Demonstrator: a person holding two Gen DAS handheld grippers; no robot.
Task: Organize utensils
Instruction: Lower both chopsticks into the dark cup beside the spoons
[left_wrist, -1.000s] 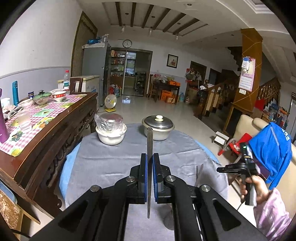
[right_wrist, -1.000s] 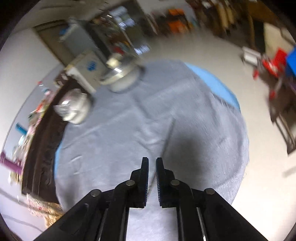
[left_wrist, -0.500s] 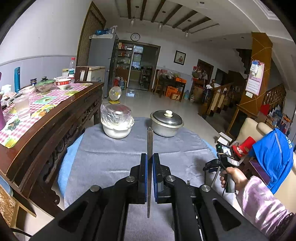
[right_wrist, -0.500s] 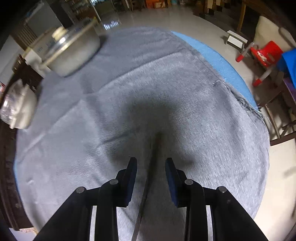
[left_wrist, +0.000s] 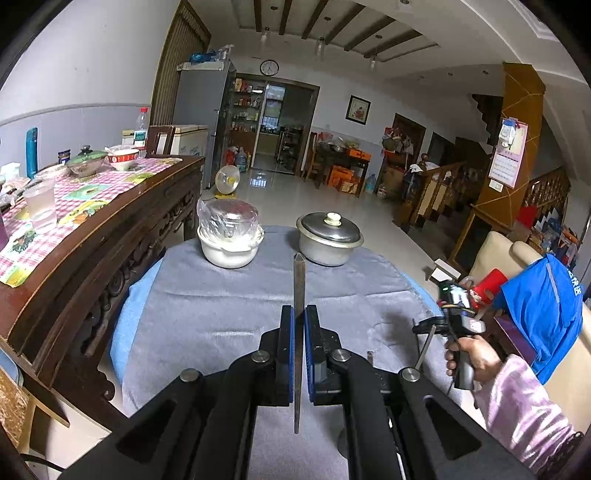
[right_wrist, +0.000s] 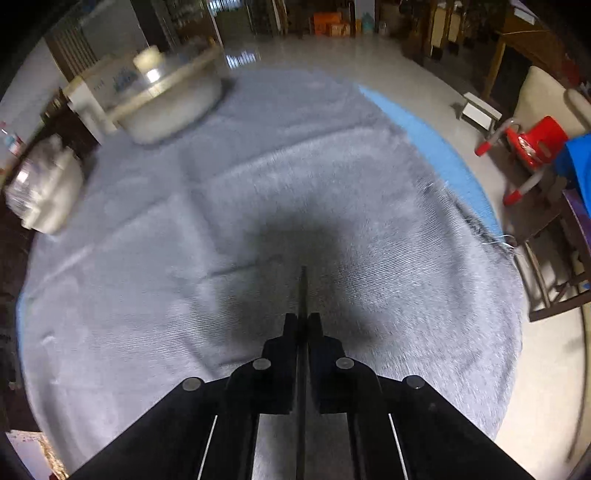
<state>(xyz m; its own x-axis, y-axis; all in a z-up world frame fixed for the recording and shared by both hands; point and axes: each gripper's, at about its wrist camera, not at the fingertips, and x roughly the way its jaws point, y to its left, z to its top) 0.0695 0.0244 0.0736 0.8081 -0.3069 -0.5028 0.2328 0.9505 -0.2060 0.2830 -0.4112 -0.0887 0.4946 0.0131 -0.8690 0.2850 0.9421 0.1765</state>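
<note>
Two slim metal utensils (left_wrist: 298, 295) (right_wrist: 303, 295), each clamped edge-on above the grey cloth (right_wrist: 184, 258).

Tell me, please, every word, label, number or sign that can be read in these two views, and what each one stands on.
No text reads clearly enough to quote.
Blue garment: white characters at its edge, cut off and too small.
Wall calendar: print too small.
Wall clock: numerals too small.
Water bottle: label illegible.
White chest, right wrist view: blue marking, blurred.
</note>
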